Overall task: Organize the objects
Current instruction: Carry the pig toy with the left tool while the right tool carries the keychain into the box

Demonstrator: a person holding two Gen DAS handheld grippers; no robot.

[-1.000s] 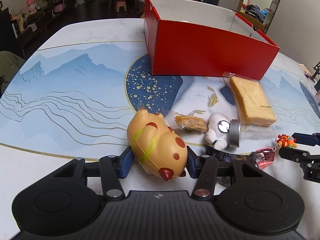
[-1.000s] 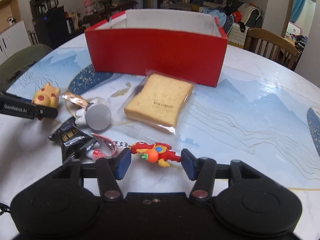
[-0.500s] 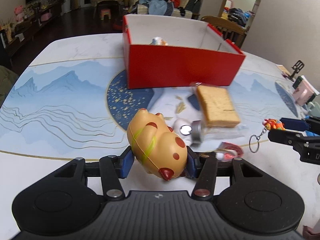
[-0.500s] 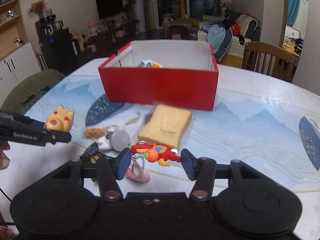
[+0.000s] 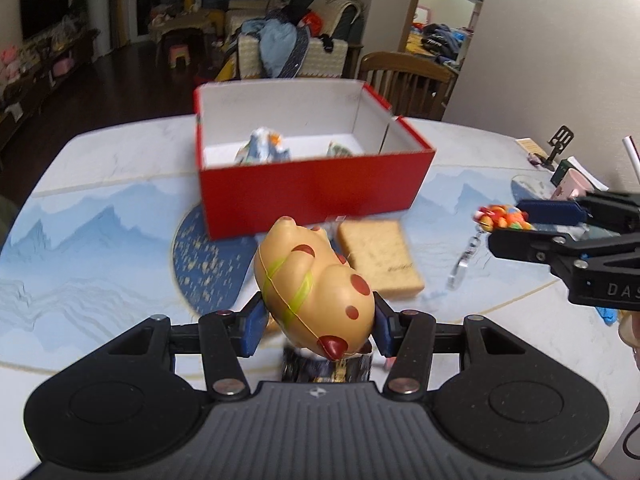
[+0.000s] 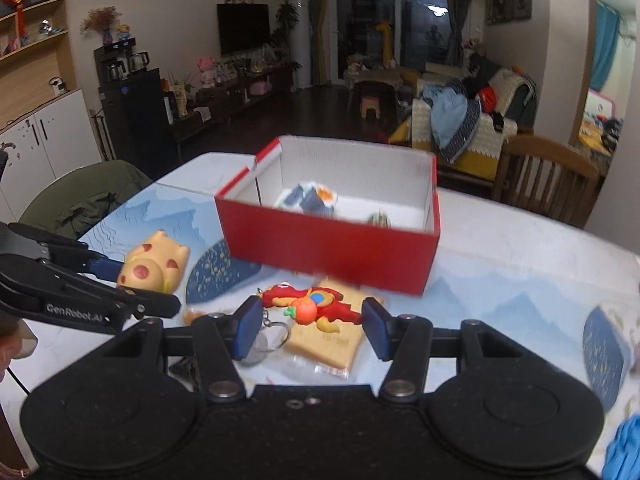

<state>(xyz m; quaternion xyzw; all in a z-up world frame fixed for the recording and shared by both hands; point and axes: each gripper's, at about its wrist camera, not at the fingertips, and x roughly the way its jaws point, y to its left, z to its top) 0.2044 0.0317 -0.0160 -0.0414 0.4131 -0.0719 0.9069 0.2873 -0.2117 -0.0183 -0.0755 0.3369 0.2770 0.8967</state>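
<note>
Left gripper [image 5: 318, 320] clamps the squishy pig toy [image 5: 314, 284], right gripper [image 6: 310, 320] pinches the red keychain figure [image 6: 316, 305]; clear the red box [image 6: 332, 248] wall before you release.

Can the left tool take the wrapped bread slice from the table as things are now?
Probably not yet. The left tool is shut on the yellow pig toy, so its jaws are full. The wrapped bread slice lies uncovered on the table before the red box.
</note>
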